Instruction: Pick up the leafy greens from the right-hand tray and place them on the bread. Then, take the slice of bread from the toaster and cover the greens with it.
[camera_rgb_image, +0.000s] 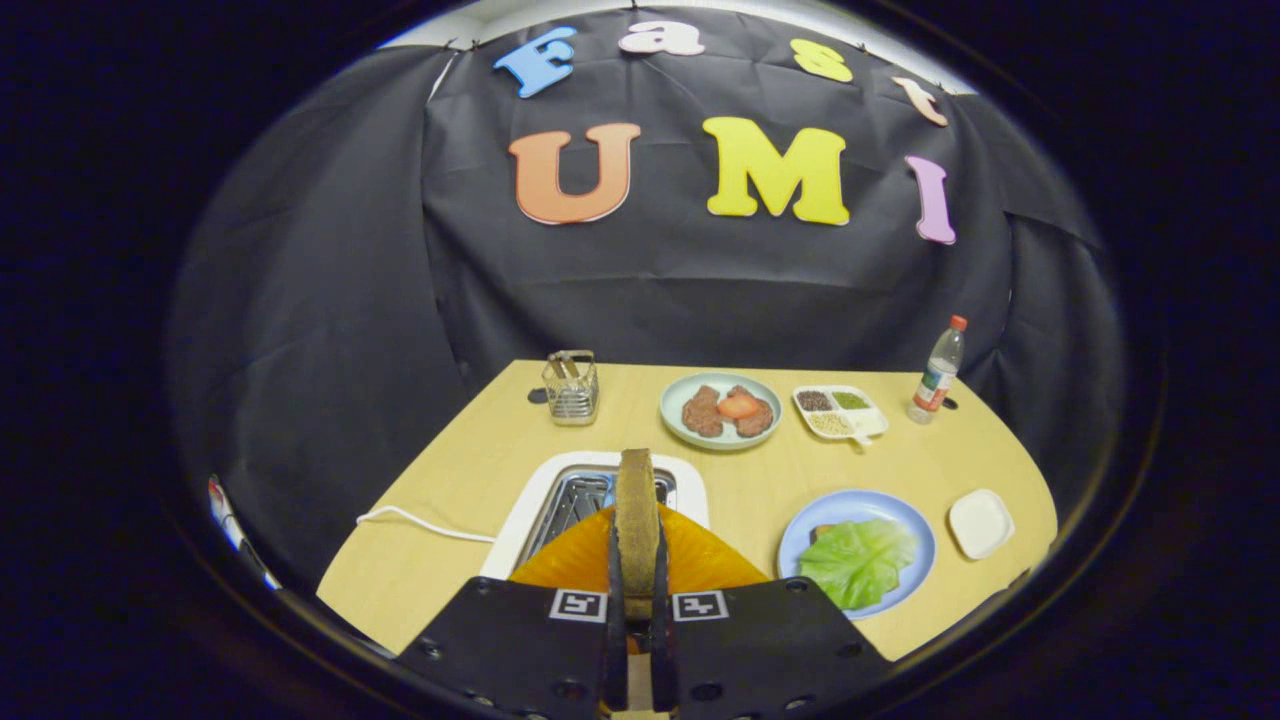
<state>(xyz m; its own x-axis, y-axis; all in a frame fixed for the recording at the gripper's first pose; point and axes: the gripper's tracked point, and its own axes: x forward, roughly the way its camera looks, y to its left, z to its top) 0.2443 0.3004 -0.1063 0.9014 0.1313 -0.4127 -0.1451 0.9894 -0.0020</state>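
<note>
The gripper is closed almost completely, its two fingers pressing from either side on a slice of bread held on edge, low in the middle of the frame. The slice stands upright between them, its top sticking out past the fingertips, so the hold sits on its lower part only.

Just beyond the fingers is the toaster, a white-rimmed box with a metal slot; the slice looks clear of the slot, though how high above it I cannot tell. A white cord trails from the toaster toward the lower left.

To the lower right, near the toaster, sits a blue plate with the leafy greens spread over another piece of bread, of which only a dark corner shows at the leaf's upper left. So the greens look already placed and the covering step is in hand.

The risks, as I judge them:
- A thin slice pinched low down could pivot or slip as it is tipped flat.
- Pressing too hard could crumple it.
- Coming down off-centre could push the loose leaf sideways off the bread beneath, or land the slice half on the plate rim.
- A small white dish lies just right of the plate and could be nudged by a wide swing.
</note>
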